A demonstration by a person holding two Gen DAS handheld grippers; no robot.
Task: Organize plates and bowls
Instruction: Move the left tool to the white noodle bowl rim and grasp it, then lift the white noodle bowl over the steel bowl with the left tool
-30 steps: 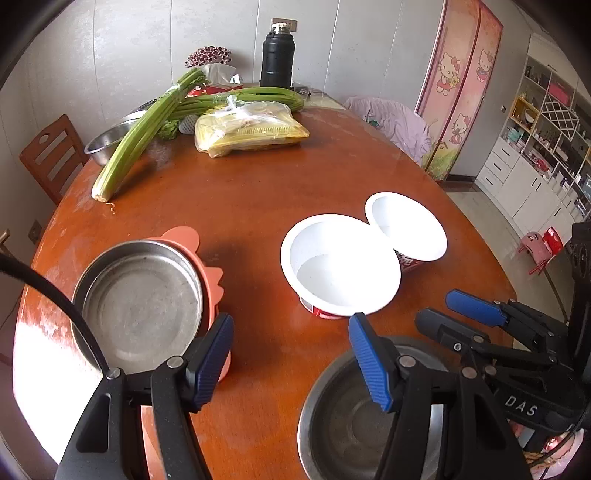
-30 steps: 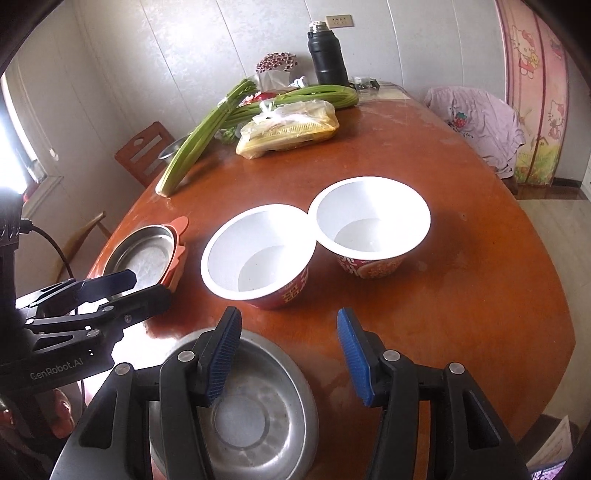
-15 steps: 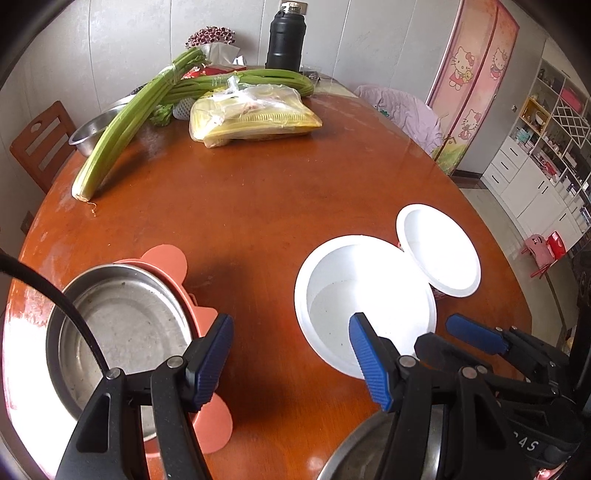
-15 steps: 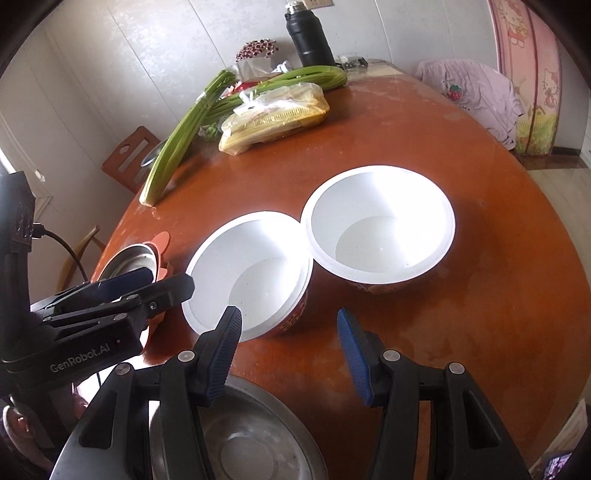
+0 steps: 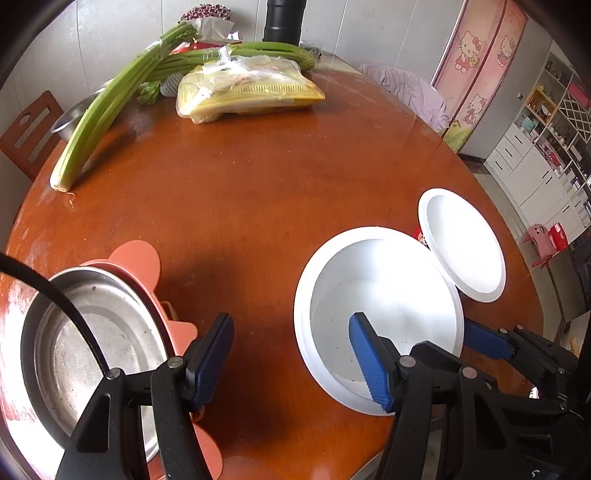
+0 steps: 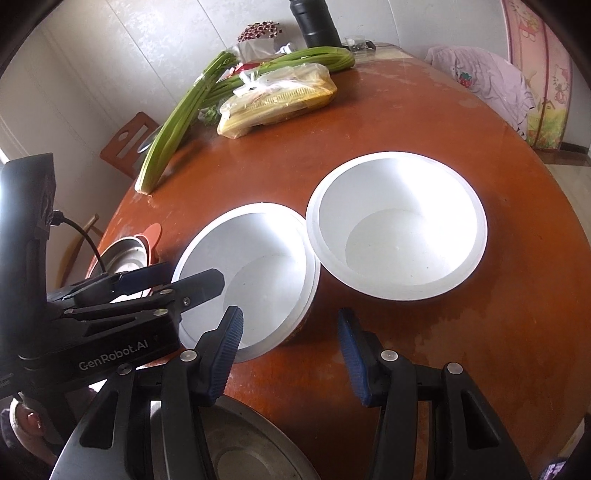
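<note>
Two white foam bowls stand rim to rim on the round brown table: a near one (image 5: 376, 295) (image 6: 258, 266) and a far one (image 5: 461, 243) (image 6: 399, 229). A steel dish (image 5: 92, 350) rests on an orange plate (image 5: 136, 258) at the left. My left gripper (image 5: 291, 363) is open over bare table, its right finger above the near bowl's inside. My right gripper (image 6: 290, 350) hovers at that bowl's near rim. Its jaws are closing, with the bowl's wall showing between them and no pad pressing. A steel bowl (image 6: 240, 454) lies under it.
Celery stalks (image 5: 107, 110), a bagged yellow packet (image 5: 247, 92) and a black flask (image 5: 282, 18) lie at the table's far side. A wooden chair (image 5: 26, 133) stands at the left. A chair draped in purple cloth (image 6: 484, 77) is at the far right.
Both grippers have moved forward and down toward the white bowls, which now look larger. The near steel bowl has slid out of the left wrist view. The right jaws have narrowed slightly.
</note>
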